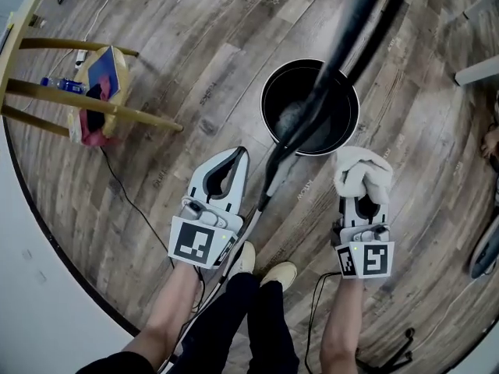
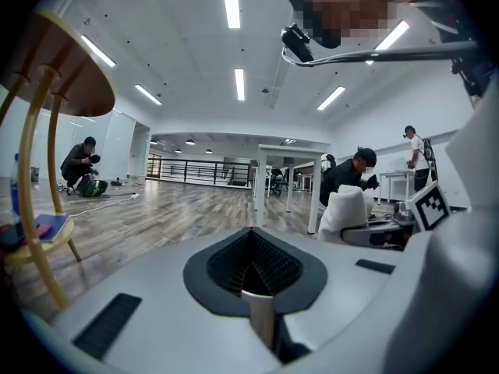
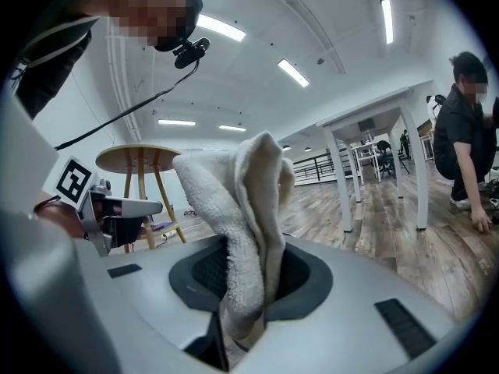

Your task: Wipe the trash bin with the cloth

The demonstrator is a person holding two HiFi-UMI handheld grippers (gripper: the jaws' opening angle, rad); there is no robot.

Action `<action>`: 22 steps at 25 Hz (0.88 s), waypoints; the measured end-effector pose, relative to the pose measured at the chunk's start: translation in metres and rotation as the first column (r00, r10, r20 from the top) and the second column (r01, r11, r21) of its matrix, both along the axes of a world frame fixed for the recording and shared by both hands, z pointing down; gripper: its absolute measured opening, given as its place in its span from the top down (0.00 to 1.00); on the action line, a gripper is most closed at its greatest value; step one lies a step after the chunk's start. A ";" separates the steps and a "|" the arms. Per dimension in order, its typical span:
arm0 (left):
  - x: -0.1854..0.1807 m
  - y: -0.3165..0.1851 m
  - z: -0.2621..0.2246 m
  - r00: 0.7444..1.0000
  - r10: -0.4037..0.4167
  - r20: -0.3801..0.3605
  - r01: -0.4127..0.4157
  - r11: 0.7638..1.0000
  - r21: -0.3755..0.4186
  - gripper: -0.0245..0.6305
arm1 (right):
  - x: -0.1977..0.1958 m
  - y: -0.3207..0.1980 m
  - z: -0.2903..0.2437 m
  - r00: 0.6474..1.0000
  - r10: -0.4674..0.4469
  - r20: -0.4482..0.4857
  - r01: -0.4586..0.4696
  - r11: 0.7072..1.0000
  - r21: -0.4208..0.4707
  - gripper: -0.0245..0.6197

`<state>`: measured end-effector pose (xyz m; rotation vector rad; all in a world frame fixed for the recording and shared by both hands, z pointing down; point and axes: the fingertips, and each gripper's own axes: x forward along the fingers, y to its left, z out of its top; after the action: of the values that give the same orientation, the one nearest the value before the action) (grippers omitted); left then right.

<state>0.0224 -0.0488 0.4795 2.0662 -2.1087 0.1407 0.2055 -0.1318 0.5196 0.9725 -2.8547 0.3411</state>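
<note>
No text, label, brand or number is legible anywhere here.

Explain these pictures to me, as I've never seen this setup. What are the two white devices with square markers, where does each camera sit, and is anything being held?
There is no robot here. A person stands on a wooden floor and holds a two-jaw gripper in each hand; the marker cubes are part of the grippers.

The head view comes from a camera on the person's head, looking steeply down. It shows the left gripper at left, the right gripper at right, and the person's shoes below. The other two pictures come from cameras riding on each gripper, looking along its jaws.

On the floor ahead stands a round black trash bin, open at the top. A wooden side table stands to the left.

The right gripper's jaws are clamped on a bunched white cloth. The left gripper's jaws are together with nothing between them.
</note>
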 end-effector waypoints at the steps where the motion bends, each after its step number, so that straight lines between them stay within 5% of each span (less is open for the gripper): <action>1: -0.001 0.000 0.013 1.000 0.000 -0.003 0.000 1.000 -0.004 0.97 | 0.000 -0.001 0.013 1.000 0.000 -0.005 0.000 1.000 -0.001 0.82; 22: -0.025 -0.006 0.224 0.999 -0.018 -0.035 0.016 0.999 -0.043 0.97 | -0.002 -0.020 0.222 0.999 -0.003 -0.047 0.001 0.999 -0.043 0.82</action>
<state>-0.0025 -0.0552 0.7034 2.0117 -2.0840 0.1446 0.2031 -0.1519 0.7419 0.9570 -2.7939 0.3725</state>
